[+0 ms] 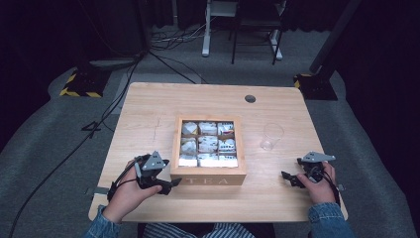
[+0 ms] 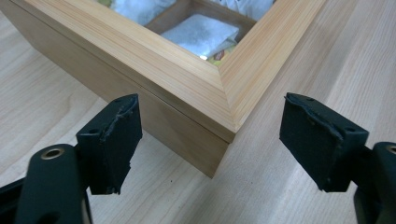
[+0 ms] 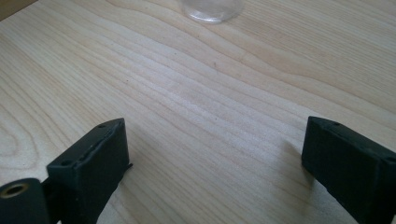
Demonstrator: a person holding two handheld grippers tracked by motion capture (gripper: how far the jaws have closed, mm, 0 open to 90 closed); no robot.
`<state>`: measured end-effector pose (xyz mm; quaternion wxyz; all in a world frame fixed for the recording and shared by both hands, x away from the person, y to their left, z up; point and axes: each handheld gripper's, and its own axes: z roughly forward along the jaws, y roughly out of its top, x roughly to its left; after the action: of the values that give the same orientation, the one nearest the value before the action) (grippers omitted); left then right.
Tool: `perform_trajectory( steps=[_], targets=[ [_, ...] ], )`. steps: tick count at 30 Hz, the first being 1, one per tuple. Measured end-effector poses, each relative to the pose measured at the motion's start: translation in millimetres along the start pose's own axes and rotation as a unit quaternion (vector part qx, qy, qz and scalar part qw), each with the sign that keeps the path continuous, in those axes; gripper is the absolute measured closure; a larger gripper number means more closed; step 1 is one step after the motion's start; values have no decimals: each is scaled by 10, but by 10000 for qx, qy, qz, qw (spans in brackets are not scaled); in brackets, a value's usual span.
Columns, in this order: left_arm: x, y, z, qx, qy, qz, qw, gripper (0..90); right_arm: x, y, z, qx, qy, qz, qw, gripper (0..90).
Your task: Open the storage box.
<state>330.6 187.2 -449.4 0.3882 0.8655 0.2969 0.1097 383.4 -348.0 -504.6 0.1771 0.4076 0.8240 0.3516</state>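
An open wooden tea box (image 1: 208, 174) marked TEA stands mid-table, its compartments holding white tea bags (image 1: 208, 144). My left gripper (image 1: 171, 184) is at the box's front left corner, jaws open. In the left gripper view the box corner (image 2: 187, 88) sits between the wide-apart jaws of the left gripper (image 2: 217, 142), touching neither pad, and a tea bag (image 2: 198, 35) shows inside. My right gripper (image 1: 289, 178) rests low near the table's front right, open over bare wood. In the right gripper view, the right gripper (image 3: 212, 163) points toward a clear glass (image 3: 212, 9).
The empty glass (image 1: 271, 136) stands right of the box. The wooden table (image 1: 148, 114) has a round cable hole (image 1: 250, 98) near its far edge. Cables and a stand base with yellow-black stripes (image 1: 79, 84) lie on the grey floor beyond.
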Motion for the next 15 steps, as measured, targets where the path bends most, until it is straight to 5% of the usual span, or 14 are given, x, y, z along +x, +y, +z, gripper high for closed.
perform_trajectory(
  steps=[15],
  targets=[
    [-13, 9, 15, 90, 190, 70, 9998, 337, 0, 0, 0, 1, 1, 1, 10000, 74]
  ],
)
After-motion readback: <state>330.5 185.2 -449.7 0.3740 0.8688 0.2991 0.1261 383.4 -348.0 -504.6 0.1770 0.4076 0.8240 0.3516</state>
